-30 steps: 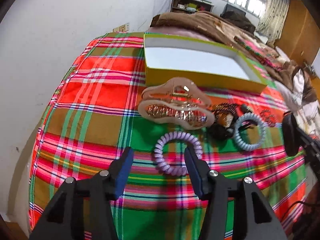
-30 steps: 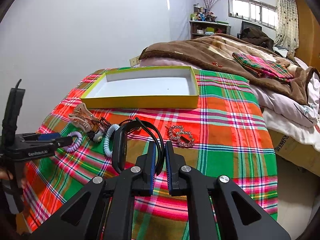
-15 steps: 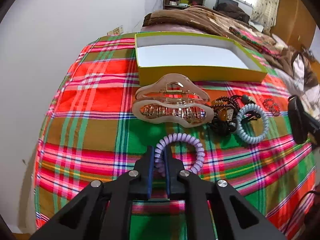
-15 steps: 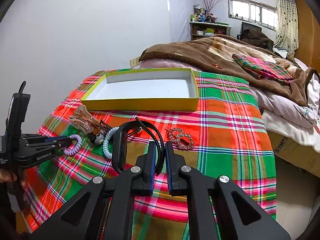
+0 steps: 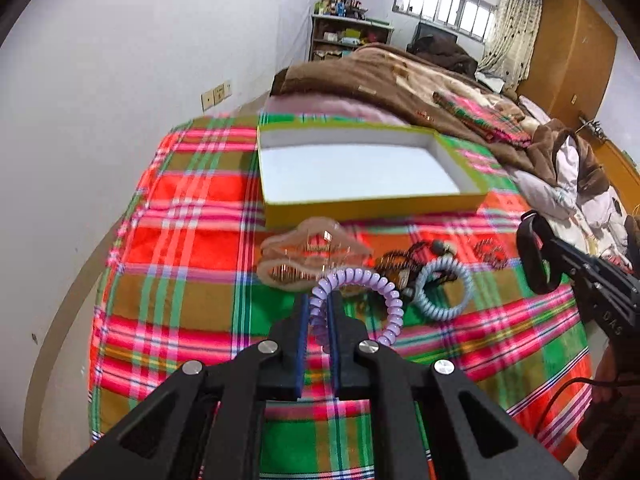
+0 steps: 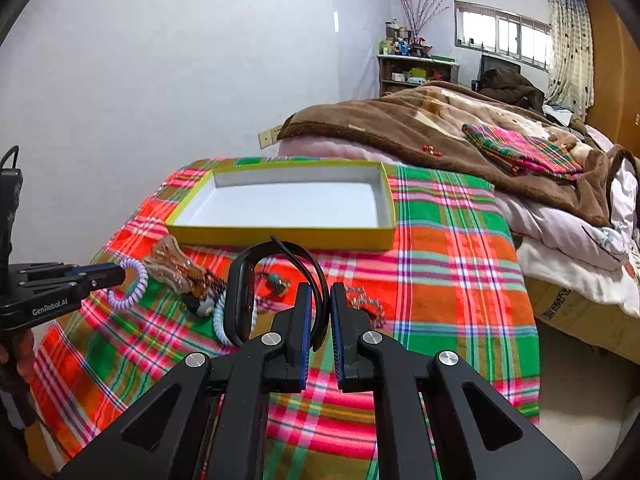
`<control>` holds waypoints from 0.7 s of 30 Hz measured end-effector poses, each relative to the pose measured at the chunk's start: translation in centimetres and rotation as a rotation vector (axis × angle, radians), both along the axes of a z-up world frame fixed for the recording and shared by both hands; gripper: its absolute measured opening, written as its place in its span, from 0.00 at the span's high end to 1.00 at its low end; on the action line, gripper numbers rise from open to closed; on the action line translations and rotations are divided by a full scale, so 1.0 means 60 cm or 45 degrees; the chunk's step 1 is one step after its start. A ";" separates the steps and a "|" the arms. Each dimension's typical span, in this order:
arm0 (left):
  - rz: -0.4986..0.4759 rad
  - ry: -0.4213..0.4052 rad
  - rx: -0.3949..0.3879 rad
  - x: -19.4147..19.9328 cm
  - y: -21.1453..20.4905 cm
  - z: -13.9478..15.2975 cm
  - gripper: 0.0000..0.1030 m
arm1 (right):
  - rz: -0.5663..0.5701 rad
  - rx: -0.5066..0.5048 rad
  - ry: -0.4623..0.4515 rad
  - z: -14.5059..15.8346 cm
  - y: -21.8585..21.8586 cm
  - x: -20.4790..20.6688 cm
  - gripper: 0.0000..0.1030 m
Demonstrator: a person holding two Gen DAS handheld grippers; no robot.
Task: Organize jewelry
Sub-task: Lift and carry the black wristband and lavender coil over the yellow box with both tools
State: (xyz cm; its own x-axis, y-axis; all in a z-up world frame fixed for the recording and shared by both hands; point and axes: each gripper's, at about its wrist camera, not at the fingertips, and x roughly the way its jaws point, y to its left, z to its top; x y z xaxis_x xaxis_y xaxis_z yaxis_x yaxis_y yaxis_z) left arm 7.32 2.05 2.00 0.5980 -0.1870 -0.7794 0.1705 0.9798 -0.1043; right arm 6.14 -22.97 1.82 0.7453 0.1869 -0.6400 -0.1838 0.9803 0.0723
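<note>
Left wrist: the left tongs (image 5: 318, 316) are clamped on a purple coil (image 5: 362, 292), held clear of the plaid cloth (image 5: 192, 248). Ahead lie a clip (image 5: 308, 256), a blue coil (image 5: 444, 292) and the empty box (image 5: 360, 168).

Right wrist: the right tongs (image 6: 319, 312) pinch a black band (image 6: 244, 292) by its strap. The box (image 6: 288, 236) sits just beyond; the left tongs (image 6: 116, 276) hold the purple coil (image 6: 134, 286) off to the left.

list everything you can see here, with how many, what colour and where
Shallow cardboard box: 1, yellow-green, white inside, far end of cloth.
Plaid cloth: 1, red-green, covering the surface.
Spiral hair tie: 1, lilac, in left gripper.
Spiral hair tie: 1, pale blue, on cloth.
Claw hair clip: 1, translucent beige, before box.
Wristband: 1, black, in right gripper.
Rhinestone brooch: 1, silver-red, on cloth.
Left gripper: black, shut.
Right gripper: black, shut.
</note>
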 end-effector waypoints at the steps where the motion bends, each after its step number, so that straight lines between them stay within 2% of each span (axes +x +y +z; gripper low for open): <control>1: -0.002 -0.009 -0.004 0.004 0.001 0.006 0.90 | 0.002 0.001 -0.005 0.004 0.002 0.006 0.91; 7: 0.004 -0.060 -0.024 0.042 0.007 0.036 0.90 | 0.025 0.008 -0.007 0.023 0.017 0.052 0.91; 12: 0.020 -0.057 -0.068 0.088 0.014 0.043 0.90 | 0.040 0.016 0.003 0.029 0.032 0.096 0.91; 21: 0.038 -0.046 -0.085 0.174 0.018 0.038 0.90 | 0.040 0.024 0.097 0.005 0.048 0.208 0.91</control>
